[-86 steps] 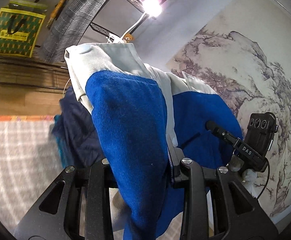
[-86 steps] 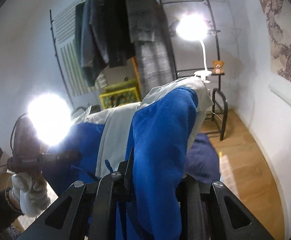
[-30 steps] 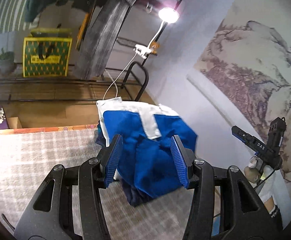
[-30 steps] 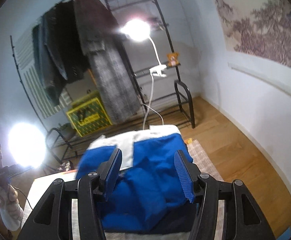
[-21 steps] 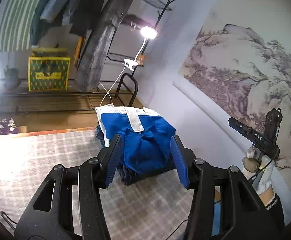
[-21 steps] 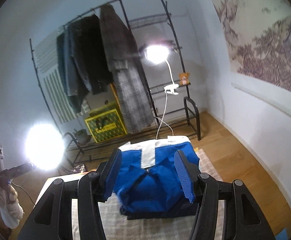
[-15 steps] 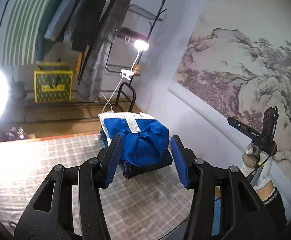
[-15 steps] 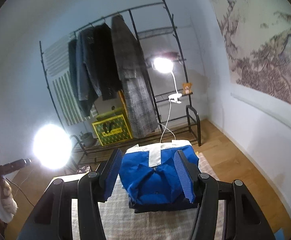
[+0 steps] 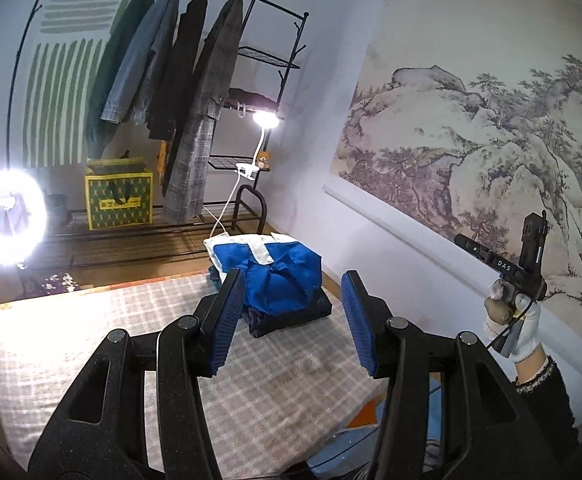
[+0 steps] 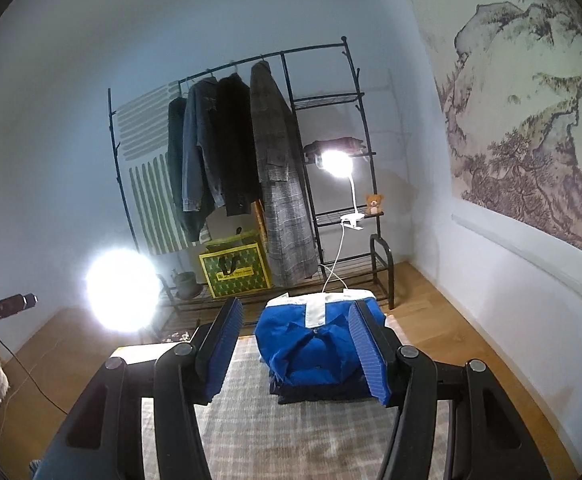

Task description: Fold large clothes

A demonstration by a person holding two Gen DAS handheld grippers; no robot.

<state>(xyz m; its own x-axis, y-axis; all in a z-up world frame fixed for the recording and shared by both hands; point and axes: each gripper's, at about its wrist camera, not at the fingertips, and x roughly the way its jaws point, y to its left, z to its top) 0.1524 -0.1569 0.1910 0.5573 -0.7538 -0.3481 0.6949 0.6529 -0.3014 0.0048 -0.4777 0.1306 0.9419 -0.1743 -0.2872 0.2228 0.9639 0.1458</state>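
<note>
Both grippers have backed away from the folded blue garment (image 9: 277, 276), now frame centre atop the dark stack, beyond the left gripper (image 9: 291, 320) and right gripper (image 10: 297, 350), jaws apart and empty.

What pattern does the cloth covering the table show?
A pale grey-and-white check on the table cloth, clearest in the right wrist view.

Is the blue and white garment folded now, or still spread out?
Folded. The blue and white garment lies as a compact bundle on a dark folded piece, at the far end of the checked cloth.
</note>
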